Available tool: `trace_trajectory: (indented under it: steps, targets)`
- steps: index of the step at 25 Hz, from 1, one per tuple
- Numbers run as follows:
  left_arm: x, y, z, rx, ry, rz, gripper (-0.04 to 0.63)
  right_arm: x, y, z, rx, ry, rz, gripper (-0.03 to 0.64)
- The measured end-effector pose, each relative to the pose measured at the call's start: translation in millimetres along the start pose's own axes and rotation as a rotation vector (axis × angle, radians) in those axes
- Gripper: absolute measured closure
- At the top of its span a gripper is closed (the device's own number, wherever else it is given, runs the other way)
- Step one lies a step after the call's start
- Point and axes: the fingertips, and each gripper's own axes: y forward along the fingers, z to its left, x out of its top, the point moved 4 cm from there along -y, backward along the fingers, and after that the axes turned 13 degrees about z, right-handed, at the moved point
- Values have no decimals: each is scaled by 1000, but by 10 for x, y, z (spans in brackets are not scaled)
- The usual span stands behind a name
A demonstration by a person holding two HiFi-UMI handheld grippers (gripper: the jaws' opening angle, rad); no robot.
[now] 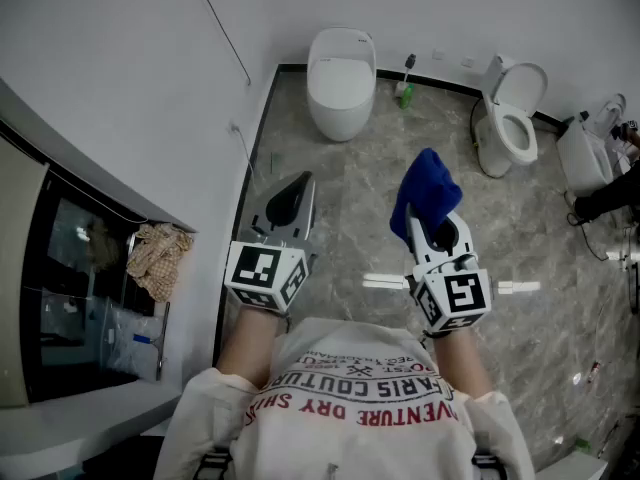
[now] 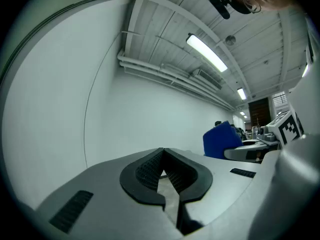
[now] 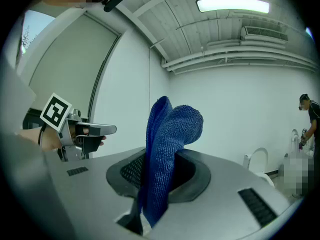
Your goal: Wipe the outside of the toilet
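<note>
Two white toilets stand by the far wall: one with its lid down (image 1: 341, 80) and one with its lid up (image 1: 511, 118), which also shows in the right gripper view (image 3: 258, 162). My right gripper (image 1: 432, 224) (image 3: 159, 171) is shut on a blue cloth (image 1: 425, 190) (image 3: 167, 149) that sticks up above the jaws. My left gripper (image 1: 295, 190) (image 2: 163, 160) is shut with nothing in it. Both grippers are held out over the grey marble floor (image 1: 360, 238), well short of the toilets. The blue cloth (image 2: 222, 140) shows at the right of the left gripper view.
A green toilet brush (image 1: 405, 90) stands between the toilets. A checked rag (image 1: 158, 258) lies on a ledge at the left, by a dark glass panel (image 1: 75, 298). A white wall (image 1: 130, 68) runs along the left. Another person (image 1: 608, 196) (image 3: 311, 119) stands at the right.
</note>
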Motion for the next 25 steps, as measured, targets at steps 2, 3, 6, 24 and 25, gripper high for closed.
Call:
trace_trajectory:
  steps: [2,3,6,24,25]
  targets:
    - [-4,-3,-5,-1,2,-1,589,-9,2,-1,0,3,0,540]
    - [-4,-6,-4,-1,4,-1,588,-10,5,0,0,4,-1,540]
    - [-7,-27,32,-2,6,-1,589,-4,24,30,-3,6,0,540]
    - [-432,-64,990,-19,-54,57,589,-195,674,470,-44,135,34,540]
    - [-473,-10,1061,-18,-61,63,589,-213,764,462,-42,143,43,540]
